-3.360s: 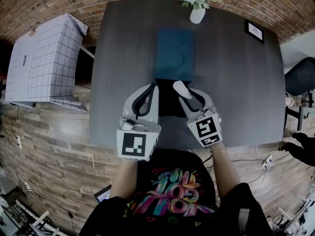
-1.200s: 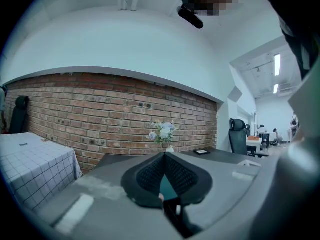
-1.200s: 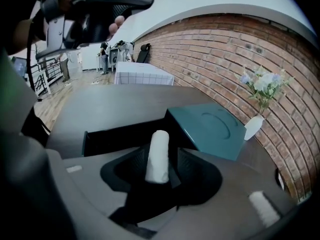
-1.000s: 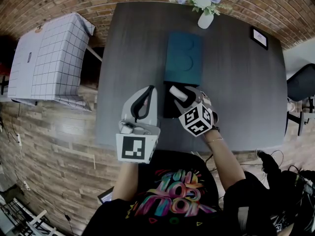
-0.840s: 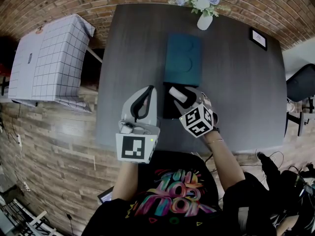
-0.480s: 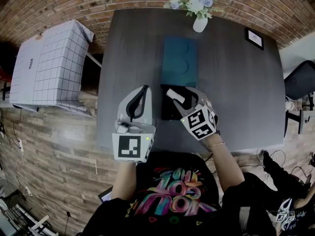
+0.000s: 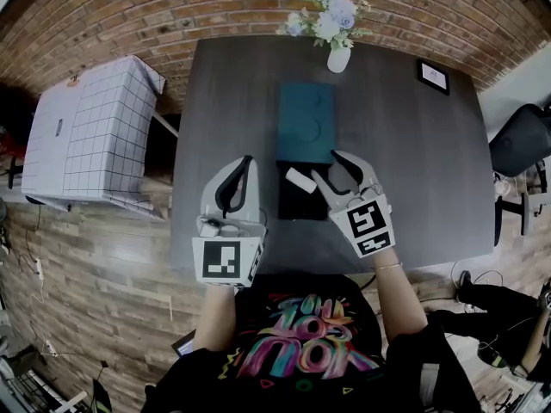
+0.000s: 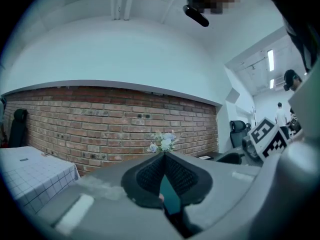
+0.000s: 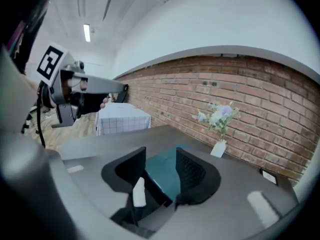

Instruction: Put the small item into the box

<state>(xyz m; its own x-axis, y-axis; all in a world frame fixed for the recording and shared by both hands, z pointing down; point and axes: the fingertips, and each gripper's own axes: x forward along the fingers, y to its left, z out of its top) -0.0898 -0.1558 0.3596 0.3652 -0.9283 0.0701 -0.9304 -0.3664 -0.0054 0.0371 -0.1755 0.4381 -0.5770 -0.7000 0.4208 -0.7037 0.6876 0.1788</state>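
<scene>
The small white item (image 7: 300, 180) lies inside the open black box (image 7: 301, 203) on the dark table (image 7: 413, 162). The box's teal lid (image 7: 306, 120) lies flat just beyond it. My right gripper (image 7: 338, 167) hovers over the box's right side, open; its jaws have just been closing a little and nothing is between them. In the right gripper view the item (image 9: 138, 192) sits low beside the left jaw, with the teal lid (image 9: 165, 173) beyond. My left gripper (image 7: 244, 163) is shut and empty, held left of the box.
A white vase of flowers (image 7: 337, 57) stands at the table's far edge and a small framed picture (image 7: 433, 77) at the far right. A side table with a checked cloth (image 7: 90, 136) stands to the left, and an office chair (image 7: 521, 140) to the right.
The white item has left my right gripper and now lies in the black box. The right gripper has risen and drawn back toward me. The left gripper has lifted slightly.
</scene>
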